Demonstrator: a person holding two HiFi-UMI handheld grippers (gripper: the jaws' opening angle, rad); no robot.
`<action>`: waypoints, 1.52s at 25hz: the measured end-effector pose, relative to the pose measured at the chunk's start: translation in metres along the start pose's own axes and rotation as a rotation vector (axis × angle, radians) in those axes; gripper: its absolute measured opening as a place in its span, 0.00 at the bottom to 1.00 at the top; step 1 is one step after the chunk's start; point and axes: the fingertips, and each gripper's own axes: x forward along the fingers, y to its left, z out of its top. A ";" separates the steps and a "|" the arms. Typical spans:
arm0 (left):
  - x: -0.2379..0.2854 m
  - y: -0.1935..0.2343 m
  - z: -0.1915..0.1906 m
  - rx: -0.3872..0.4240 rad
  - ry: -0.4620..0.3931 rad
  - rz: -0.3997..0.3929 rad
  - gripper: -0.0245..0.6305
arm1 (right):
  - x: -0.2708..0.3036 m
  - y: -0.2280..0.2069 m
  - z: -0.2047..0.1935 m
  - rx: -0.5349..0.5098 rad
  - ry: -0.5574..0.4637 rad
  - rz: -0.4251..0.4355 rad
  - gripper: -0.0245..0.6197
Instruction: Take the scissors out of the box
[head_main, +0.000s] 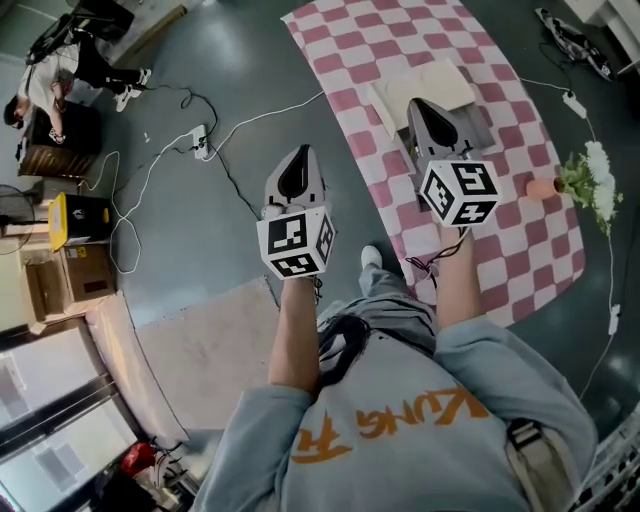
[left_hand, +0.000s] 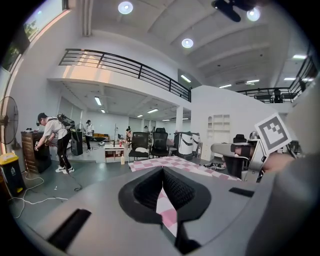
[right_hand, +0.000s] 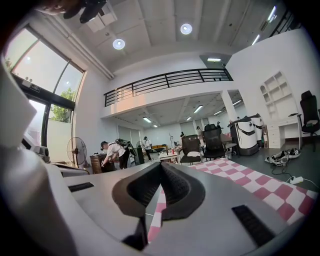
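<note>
I see no scissors in any view. A cream box (head_main: 441, 82) lies on a pink-and-white checkered cloth (head_main: 520, 250) spread on the floor, and its lower part is hidden behind my right gripper (head_main: 419, 104). That gripper hangs above the box, shut with nothing between its jaws. My left gripper (head_main: 299, 152) is over bare grey floor to the left of the cloth, also shut and empty. In the left gripper view the left gripper (left_hand: 162, 169) points level across the room, with the cloth (left_hand: 175, 162) beyond its jaws. The right gripper (right_hand: 161, 164) does likewise in its own view.
A potted plant (head_main: 588, 182) with white flowers stands at the cloth's right edge. Cables and a power strip (head_main: 203, 144) trail over the floor at left. A pale mat (head_main: 210, 350) lies beside my legs. People work at a cabinet (head_main: 45, 95) far left. Office chairs (left_hand: 150, 142) stand beyond the cloth.
</note>
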 end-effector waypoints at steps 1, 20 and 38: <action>0.005 -0.002 0.003 -0.001 -0.006 -0.005 0.07 | 0.002 -0.003 0.002 -0.003 -0.002 0.000 0.03; 0.072 -0.056 -0.029 -0.043 0.061 -0.232 0.07 | -0.024 -0.070 -0.033 0.068 0.042 -0.190 0.03; 0.113 -0.079 -0.074 -0.115 0.171 -0.305 0.07 | -0.023 -0.133 -0.100 0.099 0.299 -0.324 0.04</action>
